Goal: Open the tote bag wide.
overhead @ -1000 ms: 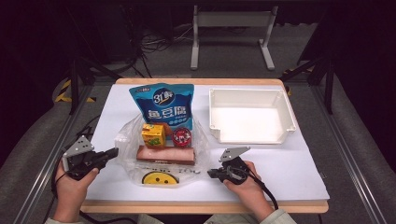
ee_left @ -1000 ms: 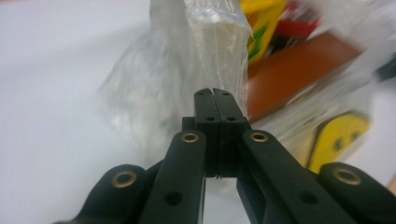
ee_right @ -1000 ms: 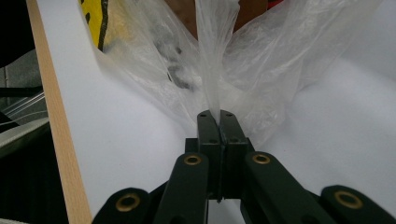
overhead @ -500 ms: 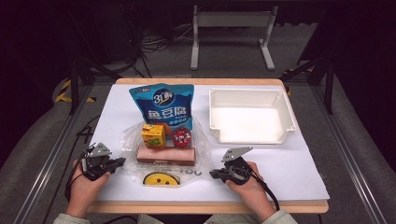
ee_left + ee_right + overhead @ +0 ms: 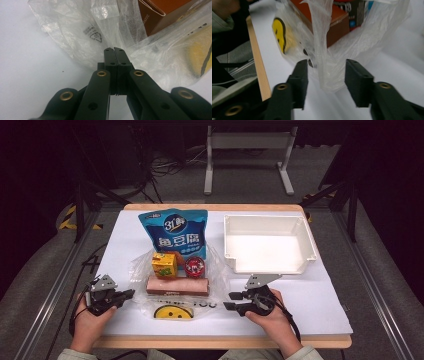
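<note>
A clear plastic bag [image 5: 141, 270] with a yellow smiley face [image 5: 172, 312] lies at the front middle of the white table. On or in it are a brown box [image 5: 177, 285], a yellow juice carton [image 5: 164, 265] and a red can [image 5: 194, 266]. My left gripper [image 5: 131, 293] is shut, its tips [image 5: 114, 50] at the bag's [image 5: 82, 37] crumpled left edge. Whether any film is pinched I cannot tell. My right gripper [image 5: 230, 301] has just been opening. A raised fold of the bag [image 5: 322, 50] stands loose between its parted jaws [image 5: 326, 63].
A blue snack bag [image 5: 174, 232] lies behind the plastic bag. A white tray [image 5: 265, 268] sits at the back right. The table's wooden front edge [image 5: 258, 67] runs close beside my right gripper.
My left hand has come down and in toward the bag's left edge. The right hand has stayed in place, and its jaws now stand apart.
</note>
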The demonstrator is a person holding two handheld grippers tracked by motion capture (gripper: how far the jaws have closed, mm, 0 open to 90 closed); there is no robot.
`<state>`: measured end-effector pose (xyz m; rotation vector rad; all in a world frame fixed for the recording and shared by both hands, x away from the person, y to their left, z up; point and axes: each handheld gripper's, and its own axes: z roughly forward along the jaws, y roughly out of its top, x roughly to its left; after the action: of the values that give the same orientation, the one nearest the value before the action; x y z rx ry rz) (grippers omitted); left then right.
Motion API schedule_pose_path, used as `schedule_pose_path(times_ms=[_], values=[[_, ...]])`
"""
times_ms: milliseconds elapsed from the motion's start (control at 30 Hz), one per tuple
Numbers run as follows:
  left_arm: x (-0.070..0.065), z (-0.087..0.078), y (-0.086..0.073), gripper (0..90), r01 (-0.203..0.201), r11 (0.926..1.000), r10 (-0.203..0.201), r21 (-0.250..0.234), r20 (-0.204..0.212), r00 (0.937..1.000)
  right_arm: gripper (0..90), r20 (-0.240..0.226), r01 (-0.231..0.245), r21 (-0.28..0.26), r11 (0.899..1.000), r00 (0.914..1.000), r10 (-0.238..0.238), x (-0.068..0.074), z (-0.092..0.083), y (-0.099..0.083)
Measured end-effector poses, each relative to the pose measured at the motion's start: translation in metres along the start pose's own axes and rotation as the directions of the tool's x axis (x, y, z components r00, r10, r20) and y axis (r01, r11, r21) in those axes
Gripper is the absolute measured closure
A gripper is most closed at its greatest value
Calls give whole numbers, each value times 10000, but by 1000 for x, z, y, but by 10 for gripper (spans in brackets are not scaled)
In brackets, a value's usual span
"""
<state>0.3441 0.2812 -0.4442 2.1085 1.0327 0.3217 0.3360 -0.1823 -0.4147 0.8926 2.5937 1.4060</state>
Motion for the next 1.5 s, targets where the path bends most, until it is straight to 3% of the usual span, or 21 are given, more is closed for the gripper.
schedule_pose_path(times_ms=[100,233,467,600,700,900,1033,1233,1367,1433,1500], values=[[0,-1,0,900,56,10000,-55,-48,56,10000,394,-84,252,-481,9985,9996,-256,5,-11,9],[0,-2,0,900,66,10000,-66,-54,71,10000,332,35,512,-1080,9928,9987,-511,10,-25,25],[0,-3,0,900,17,9999,-16,-122,78,10000,318,611,948,-2110,9729,9946,-836,9,-38,63],[0,-3,0,900,40,9999,-39,-136,82,10000,329,958,1257,-2110,9694,9896,-1074,10,-28,81],[0,-3,-1,900,20,9999,-19,-140,91,10000,324,1000,1169,-2030,9722,9901,-982,6,-12,90],[-1,-3,-1,900,-4,9999,5,-126,131,9999,282,1264,832,-1893,9784,9902,-598,-4,11,94],[-1,-3,-1,900,-50,9999,52,-116,156,9999,264,1757,698,-1428,9873,9835,-441,-12,30,91],[-1,-6,0,856,71,9989,-63,-463,191,9998,742,2408,884,-329,9955,9675,-779,-18,44,78],[-4,-19,7,717,52,9942,-45,-1075,64,10000,870,2659,827,55,9966,9606,-812,-20,46,72],[-9,-29,15,652,-170,9884,172,-1512,0,9999,880,2701,864,171,9961,9588,-878,-20,47,70],[-16,-41,26,573,-509,9795,444,-1949,-374,9983,886,2706,962,303,9949,9574,-1008,-19,50,67]])
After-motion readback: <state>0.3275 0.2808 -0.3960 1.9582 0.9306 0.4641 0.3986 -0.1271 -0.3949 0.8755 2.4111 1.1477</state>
